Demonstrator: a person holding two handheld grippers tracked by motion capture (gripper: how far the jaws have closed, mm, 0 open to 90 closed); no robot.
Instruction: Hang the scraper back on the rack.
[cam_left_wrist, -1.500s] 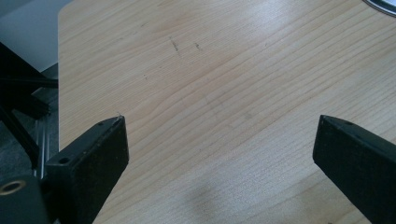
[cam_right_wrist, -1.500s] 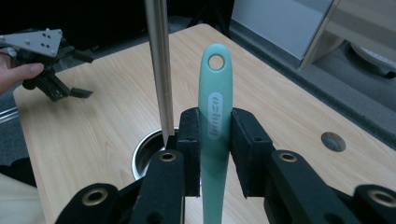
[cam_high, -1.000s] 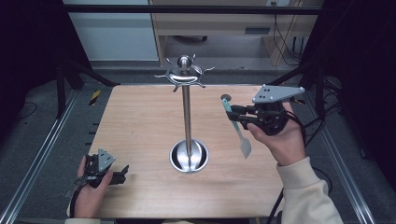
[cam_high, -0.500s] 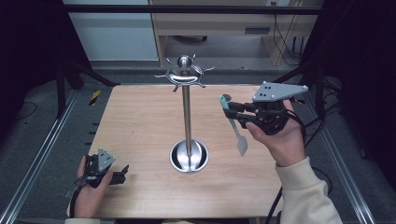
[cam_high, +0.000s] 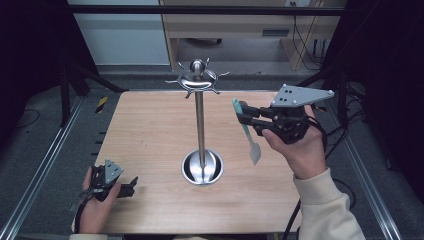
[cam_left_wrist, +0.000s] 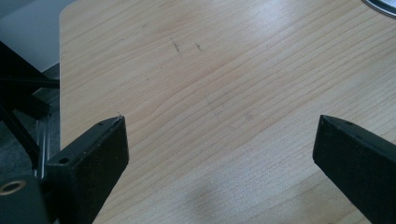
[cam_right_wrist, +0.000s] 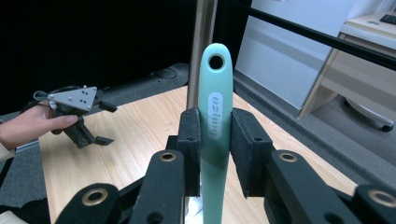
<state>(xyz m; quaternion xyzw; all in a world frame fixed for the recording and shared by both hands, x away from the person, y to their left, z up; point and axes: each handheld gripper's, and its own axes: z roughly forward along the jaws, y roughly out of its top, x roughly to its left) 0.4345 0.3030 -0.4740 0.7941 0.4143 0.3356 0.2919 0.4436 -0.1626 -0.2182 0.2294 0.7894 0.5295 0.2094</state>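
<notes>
A steel hanging stand (cam_high: 200, 125) with a hooked crown (cam_high: 197, 77) rises from a round base (cam_high: 202, 167) at the table's middle. My right gripper (cam_high: 241, 116) is held in the air to the right of the pole, shut on a teal-handled utensil (cam_high: 245, 127). Its pale blade (cam_high: 255, 152) hangs down and its handle end points up. In the right gripper view the teal handle (cam_right_wrist: 215, 107), with a hang hole at its tip, stands upright between the jaws, and the pole (cam_right_wrist: 201, 51) is just behind it. My left gripper (cam_high: 131, 181) rests open at the table's front left corner, with bare wood (cam_left_wrist: 219, 107) between its jaws.
The wooden table (cam_high: 150, 130) has metal frame rails along both sides. A yellow and black object (cam_high: 101, 104) lies on the floor beyond the table's left rear corner. A desk and cables stand behind the table.
My right gripper has carried the utensil slightly left toward the stand's pole. The left gripper has stayed in place.
</notes>
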